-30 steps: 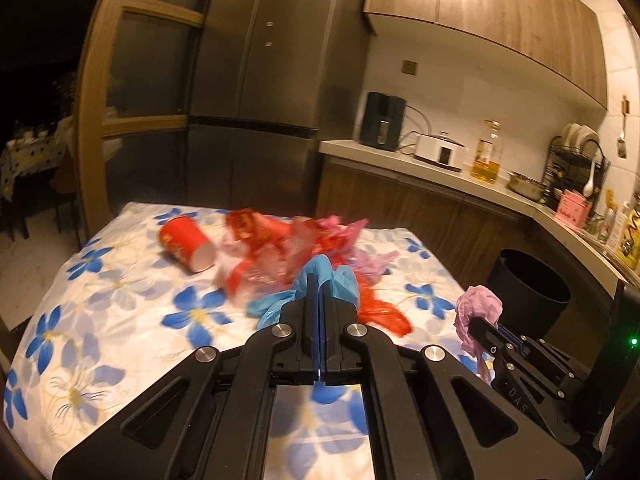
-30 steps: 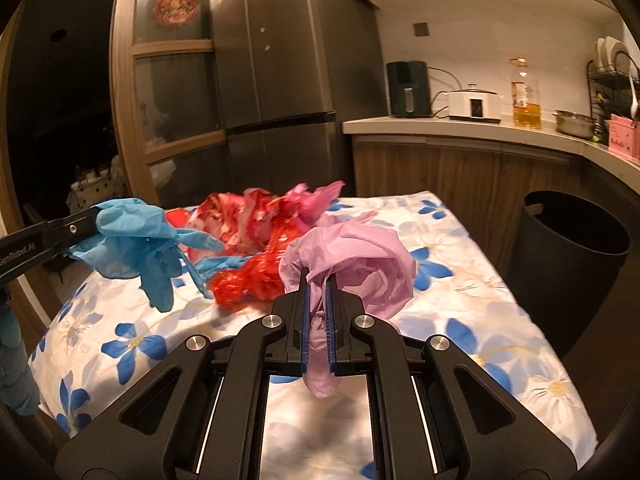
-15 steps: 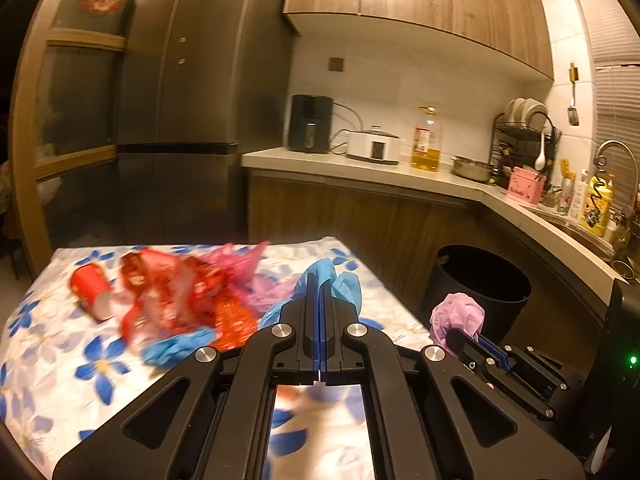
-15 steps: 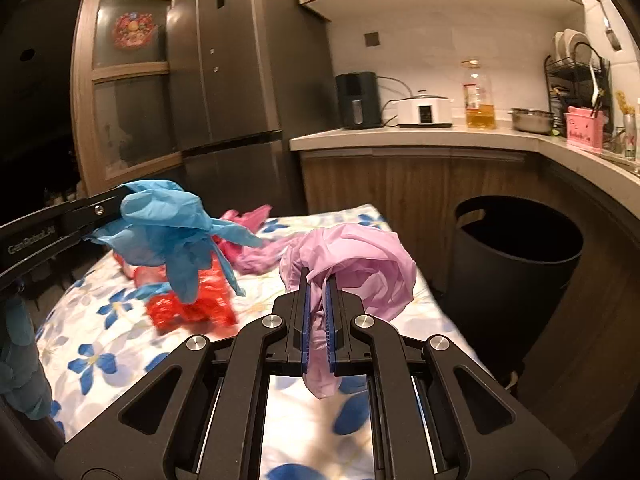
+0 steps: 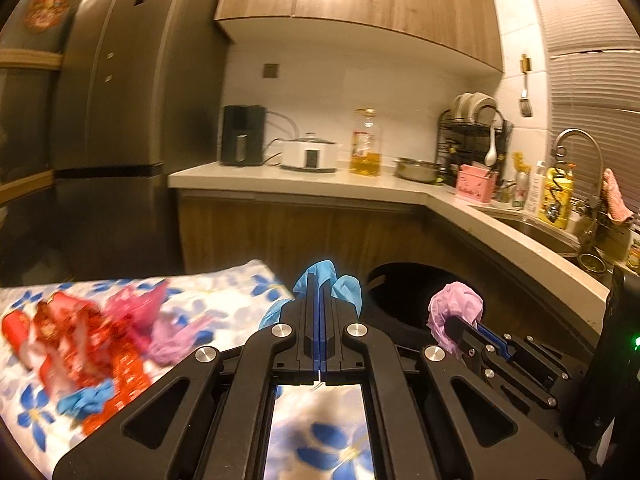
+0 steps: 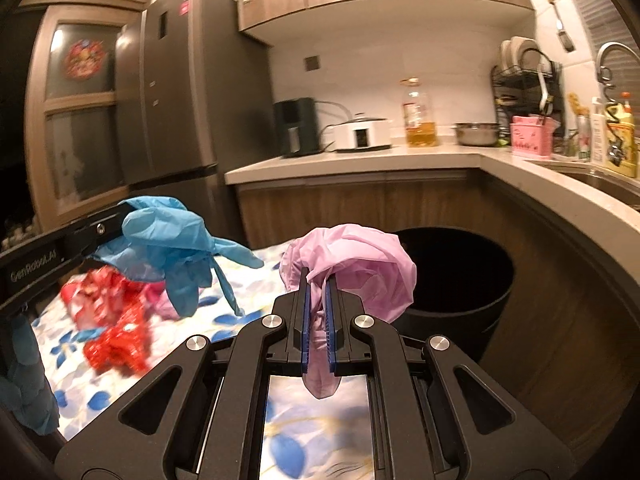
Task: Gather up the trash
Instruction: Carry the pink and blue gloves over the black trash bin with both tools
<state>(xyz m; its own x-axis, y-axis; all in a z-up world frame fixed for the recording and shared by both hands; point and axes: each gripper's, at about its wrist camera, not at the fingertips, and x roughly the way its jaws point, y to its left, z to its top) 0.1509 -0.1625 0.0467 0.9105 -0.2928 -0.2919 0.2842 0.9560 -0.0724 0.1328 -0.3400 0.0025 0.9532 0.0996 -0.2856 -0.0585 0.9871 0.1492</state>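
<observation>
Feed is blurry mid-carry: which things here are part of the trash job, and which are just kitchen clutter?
Job:
blue glove, in left gripper
pink bag, in right gripper
black bin
red wrappers

Clutter:
oil bottle
cooker
dish rack

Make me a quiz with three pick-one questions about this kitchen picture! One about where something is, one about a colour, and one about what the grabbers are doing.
1. Where is the black bin?
A. on the counter
B. on the floor beside the flowered table
C. inside the fridge

2. What colour is the glove in the left gripper?
A. blue
B. green
C. white

3. What is the right gripper doing?
A. standing open and empty
B. shut on the pink bag
C. resting in the bin

Answers:
1 B, the bin stands low by the cabinets, next to the table edge.
2 A, the glove hanging from the left fingers is bright blue.
3 B, the pink bag is pinched between the blue fingers.
</observation>
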